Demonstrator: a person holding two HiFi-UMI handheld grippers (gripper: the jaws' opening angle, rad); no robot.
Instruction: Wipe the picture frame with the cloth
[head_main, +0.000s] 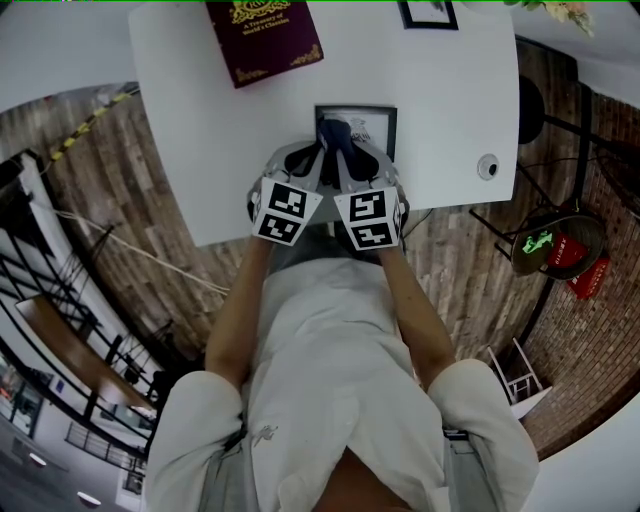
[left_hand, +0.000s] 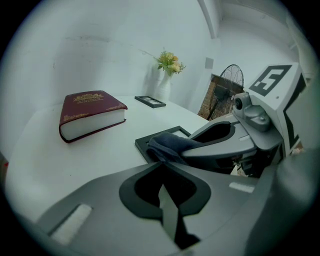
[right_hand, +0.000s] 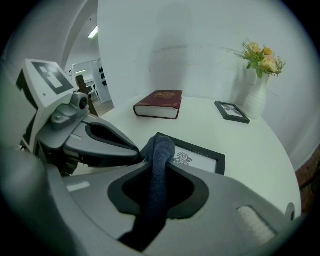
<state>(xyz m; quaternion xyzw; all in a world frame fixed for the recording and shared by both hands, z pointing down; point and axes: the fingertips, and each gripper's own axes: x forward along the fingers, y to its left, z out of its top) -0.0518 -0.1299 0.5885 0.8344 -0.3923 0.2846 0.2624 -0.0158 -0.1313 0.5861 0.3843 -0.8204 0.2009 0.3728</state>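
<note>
Tightly clamped cloth (right_hand: 159, 150), flowers (right_hand: 261, 56) in vase (right_hand: 256, 101)

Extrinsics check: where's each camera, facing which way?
Head view: on the head, facing steeply down at the table; arms, left gripper and right gripper show.
Left gripper view: on left gripper, along its jaws toward book; right gripper shows.
Right gripper view: on right gripper, along jaws gripping cloth; left gripper shows.
Shared: picture frame, cloth, book.

Overhead, plus low pair (frame (right_hand: 202, 159) shared)
</note>
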